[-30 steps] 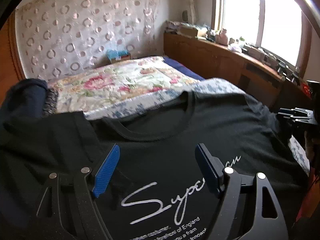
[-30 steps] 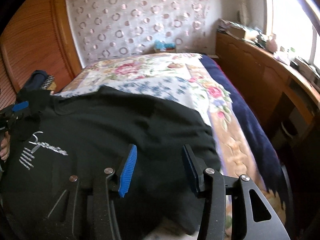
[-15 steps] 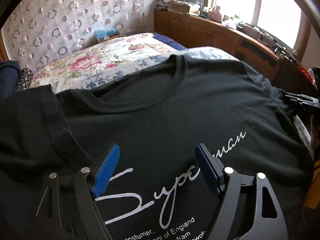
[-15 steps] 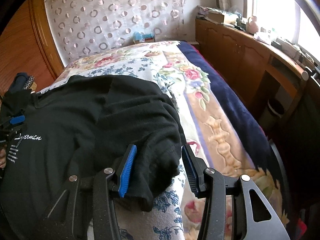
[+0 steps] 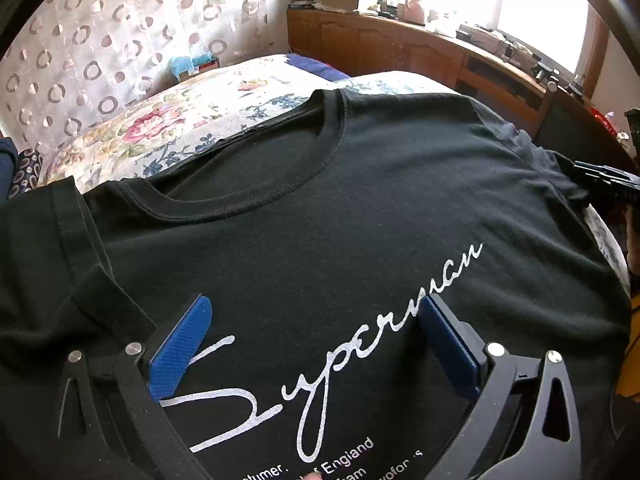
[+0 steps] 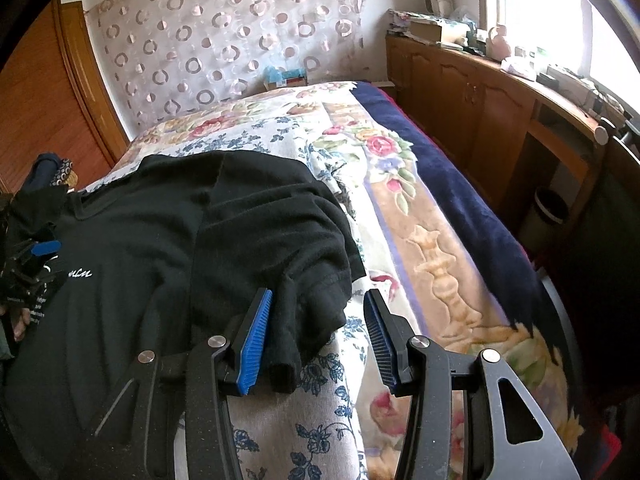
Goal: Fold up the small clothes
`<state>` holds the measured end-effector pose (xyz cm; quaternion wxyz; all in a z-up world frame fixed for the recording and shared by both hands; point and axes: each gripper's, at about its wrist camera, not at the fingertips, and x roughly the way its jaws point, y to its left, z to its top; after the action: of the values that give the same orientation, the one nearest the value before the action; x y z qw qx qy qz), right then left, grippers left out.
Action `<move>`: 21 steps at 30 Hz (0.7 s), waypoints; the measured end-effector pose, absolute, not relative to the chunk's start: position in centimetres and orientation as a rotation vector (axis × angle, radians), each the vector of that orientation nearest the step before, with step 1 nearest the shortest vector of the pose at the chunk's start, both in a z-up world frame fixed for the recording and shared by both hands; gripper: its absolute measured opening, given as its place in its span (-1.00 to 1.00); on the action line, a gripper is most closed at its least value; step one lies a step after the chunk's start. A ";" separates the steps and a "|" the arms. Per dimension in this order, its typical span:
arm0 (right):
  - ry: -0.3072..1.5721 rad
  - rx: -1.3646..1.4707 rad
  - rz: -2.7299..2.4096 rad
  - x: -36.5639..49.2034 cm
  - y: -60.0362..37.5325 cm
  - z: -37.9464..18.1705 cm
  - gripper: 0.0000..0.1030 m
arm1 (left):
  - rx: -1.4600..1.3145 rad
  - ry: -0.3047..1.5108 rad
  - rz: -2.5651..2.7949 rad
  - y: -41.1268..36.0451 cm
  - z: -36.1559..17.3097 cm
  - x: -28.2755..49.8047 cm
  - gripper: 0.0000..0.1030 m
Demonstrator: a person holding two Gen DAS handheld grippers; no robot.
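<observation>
Left gripper (image 5: 312,344) fingers opening wider over one T-shirt (image 5: 360,200).

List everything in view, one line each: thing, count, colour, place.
T-shirt: one, black with white script, spread face up on the bed.
Sleeve: one, black, bunched between the right fingers.
Bed cover: one, floral, under the shirt.
Blanket: one, navy, along the bed's window side.
Cabinet: one, brown wood, under the window.
Curtain: one, pale with rings, behind the bed.
Left gripper: one, black, blue fingers, opening above the print.
Right gripper: one, black, blue fingers, open.
</observation>
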<state>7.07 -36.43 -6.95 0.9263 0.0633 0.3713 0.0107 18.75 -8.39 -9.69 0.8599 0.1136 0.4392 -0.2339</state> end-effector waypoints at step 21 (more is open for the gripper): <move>0.702 -0.043 0.059 8.8 -34.1 -5.2 -0.87 | 0.165 0.806 -0.437 -6.4 -6.4 17.6 1.00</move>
<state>8.80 -34.07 -5.20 0.9384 -0.0210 0.3438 0.0291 17.57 -6.38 -6.39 0.8936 0.0794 0.3884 -0.2106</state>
